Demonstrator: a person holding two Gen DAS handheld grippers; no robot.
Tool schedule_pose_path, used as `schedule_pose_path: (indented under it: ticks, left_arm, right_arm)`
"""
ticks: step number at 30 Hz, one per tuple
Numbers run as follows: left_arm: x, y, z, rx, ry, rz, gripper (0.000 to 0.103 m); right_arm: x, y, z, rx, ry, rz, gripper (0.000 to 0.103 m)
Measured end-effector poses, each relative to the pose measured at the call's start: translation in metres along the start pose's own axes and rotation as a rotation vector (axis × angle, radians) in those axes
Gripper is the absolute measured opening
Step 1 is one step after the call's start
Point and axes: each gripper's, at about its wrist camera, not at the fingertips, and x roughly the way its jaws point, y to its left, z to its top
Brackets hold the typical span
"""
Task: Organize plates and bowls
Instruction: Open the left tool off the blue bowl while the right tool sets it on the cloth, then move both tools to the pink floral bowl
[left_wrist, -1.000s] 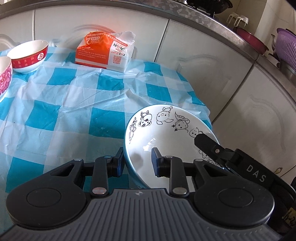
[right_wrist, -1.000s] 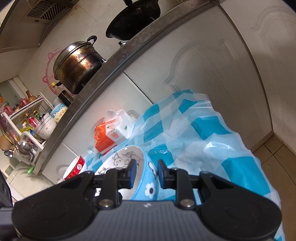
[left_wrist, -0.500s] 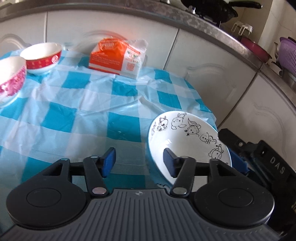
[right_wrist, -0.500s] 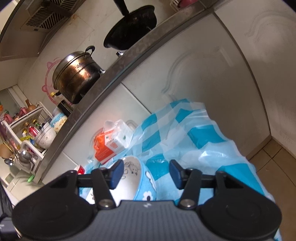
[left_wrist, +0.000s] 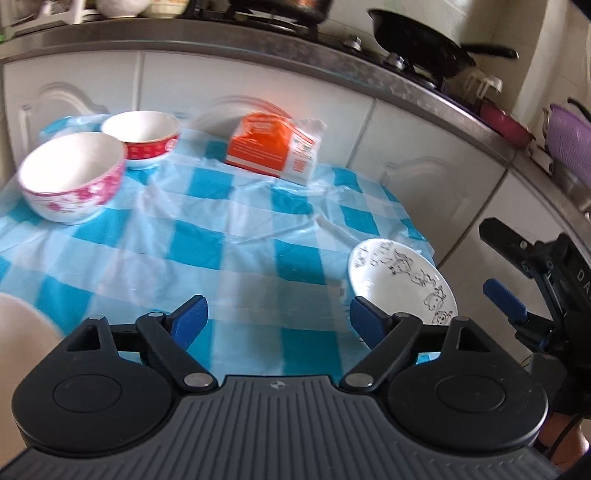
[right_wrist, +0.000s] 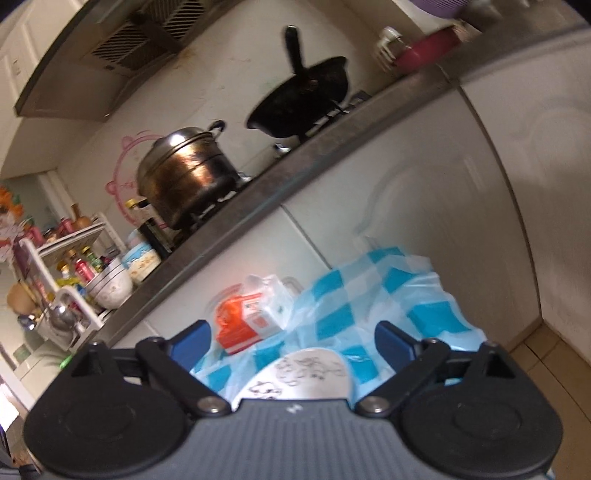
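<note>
the left gripper (left_wrist: 279, 319) is hanging over the near part of the tabletop (left_wrist: 240, 258), its jaws standing wide with only checked cloth between them; they have just been opening. the cartoon bowl (left_wrist: 400, 278) is sitting upright on the cloth at the tabletop's right edge, just outside the left gripper's right finger and free of both pads. the right gripper (left_wrist: 504, 273) is showing at the right of the left wrist view, beside that bowl but apart from it. in its own view the right gripper (right_wrist: 291, 341) is also spreading its jaws wide, having just been opening, and the cartoon bowl (right_wrist: 303, 376) is lying low between the fingers, close to the camera, with neither pad pressing on it.

toward the far left corner a pink-flowered bowl (left_wrist: 74, 177) and a red-banded bowl (left_wrist: 142, 138) are standing upright just beside each other. an orange and white packet (left_wrist: 273, 149) is lying along the far edge against the white cabinet doors (left_wrist: 424, 133). a pale rounded shape is sitting at the near left edge, too cropped to identify. above the cabinets a black wok (right_wrist: 303, 101) and a metal pot (right_wrist: 186, 173) are sitting on the stove.
</note>
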Motion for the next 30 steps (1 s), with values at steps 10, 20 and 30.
schedule_pose_path:
  ticks: [10,20,30]
  left_arm:
    - [-0.048,0.075,0.017,-0.016,-0.078,0.130,0.103]
    - [-0.071,0.149,0.024,-0.030,-0.115,0.273,0.103]
    - [-0.086,0.202,0.029,-0.005,-0.144,0.362,0.103]
  right_arm:
    - [0.008,0.056,-0.022,-0.094,0.076,0.049,0.098]
    - [0.025,0.099,-0.058,-0.144,0.205,0.066,0.098]
    - [0.051,0.140,-0.083,-0.173,0.309,0.090,0.098]
